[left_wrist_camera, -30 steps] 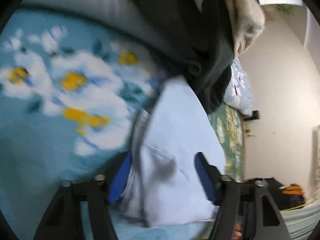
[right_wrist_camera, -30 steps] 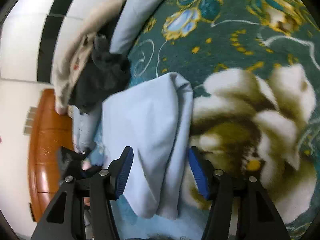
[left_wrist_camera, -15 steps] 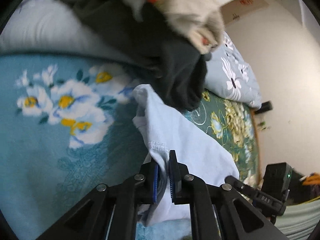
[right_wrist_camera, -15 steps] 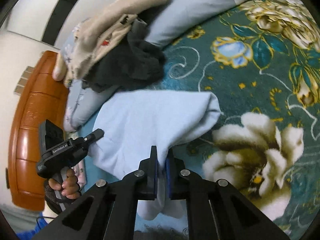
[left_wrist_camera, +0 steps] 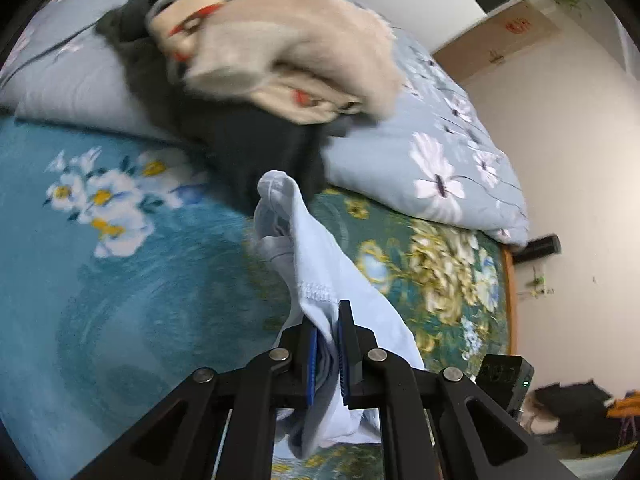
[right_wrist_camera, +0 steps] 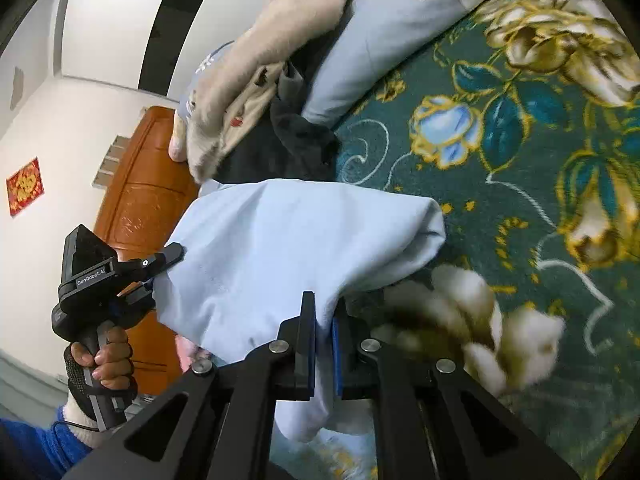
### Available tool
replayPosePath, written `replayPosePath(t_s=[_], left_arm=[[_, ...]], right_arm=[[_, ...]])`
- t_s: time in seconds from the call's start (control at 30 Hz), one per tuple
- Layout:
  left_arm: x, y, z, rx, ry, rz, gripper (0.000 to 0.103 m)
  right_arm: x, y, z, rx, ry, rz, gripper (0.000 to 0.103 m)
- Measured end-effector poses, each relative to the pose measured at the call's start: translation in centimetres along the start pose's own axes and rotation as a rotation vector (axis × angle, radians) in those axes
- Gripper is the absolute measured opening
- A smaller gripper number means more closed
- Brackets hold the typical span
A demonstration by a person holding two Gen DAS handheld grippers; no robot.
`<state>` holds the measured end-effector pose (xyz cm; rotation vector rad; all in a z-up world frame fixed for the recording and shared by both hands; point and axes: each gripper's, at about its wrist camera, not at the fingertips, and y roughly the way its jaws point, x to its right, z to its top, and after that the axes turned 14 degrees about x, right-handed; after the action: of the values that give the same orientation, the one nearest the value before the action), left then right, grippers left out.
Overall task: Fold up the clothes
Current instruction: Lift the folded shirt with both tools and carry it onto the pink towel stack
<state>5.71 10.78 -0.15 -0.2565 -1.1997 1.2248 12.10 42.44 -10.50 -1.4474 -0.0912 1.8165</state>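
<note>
A light blue garment (left_wrist_camera: 320, 264) is held up off the bed between both grippers. My left gripper (left_wrist_camera: 328, 356) is shut on its hemmed edge. My right gripper (right_wrist_camera: 323, 350) is shut on the opposite edge of the same garment (right_wrist_camera: 288, 248), which hangs in a folded swag above the blanket. The left gripper (right_wrist_camera: 158, 268) also shows in the right wrist view, held by a hand and clamped on the garment's left corner. The right gripper's body (left_wrist_camera: 504, 376) shows at the lower right of the left wrist view.
A floral blanket (left_wrist_camera: 120, 280), teal and dark green (right_wrist_camera: 520, 160), covers the bed. A beige garment (left_wrist_camera: 288, 48) lies on a dark garment (left_wrist_camera: 248, 148) on a grey flowered pillow (left_wrist_camera: 440, 160). A wooden headboard (right_wrist_camera: 140, 200) stands at the left.
Both grippers closed on the light blue garment a second ago and have since lifted it off the blanket, pulling back from the pillow pile.
</note>
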Motion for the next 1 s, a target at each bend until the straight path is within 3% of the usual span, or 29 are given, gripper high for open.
replayPosePath(t_s=[0.17, 0.33, 0.5, 0.63, 0.77, 1.0], left_arm=[[1.1, -0.7, 1.2, 0.019, 0.053, -0.114, 0.009], [-2.8, -4.0, 1.4, 0.045, 0.065, -0.281, 0.009], [-9.0, -11.7, 2.9, 0.053, -0.018, -0.369, 0.009], [-14.3, -18.8, 4.9, 0.182, -0.033, -0.441, 0.009], [-23.2, -26.3, 6.6, 0.339, -0.135, -0.425, 0.009], [-38.3, -39.3, 6.8, 0.599, -0.288, -0.289, 0.009]], right_arm=[[-3.3, -2.9, 1.3, 0.046, -0.093, -0.026, 0.007], [-7.9, -4.1, 0.0, 0.143, -0.186, -0.106, 0.007], [-14.7, -4.1, -3.0, 0.187, -0.161, -0.156, 0.006], [-24.5, -1.0, -3.8, 0.148, -0.303, -0.139, 0.006], [-34.6, 4.9, -5.6, 0.076, -0.46, -0.074, 0.006], [-49.6, 17.7, -11.5, -0.114, -0.65, 0.144, 0.006]])
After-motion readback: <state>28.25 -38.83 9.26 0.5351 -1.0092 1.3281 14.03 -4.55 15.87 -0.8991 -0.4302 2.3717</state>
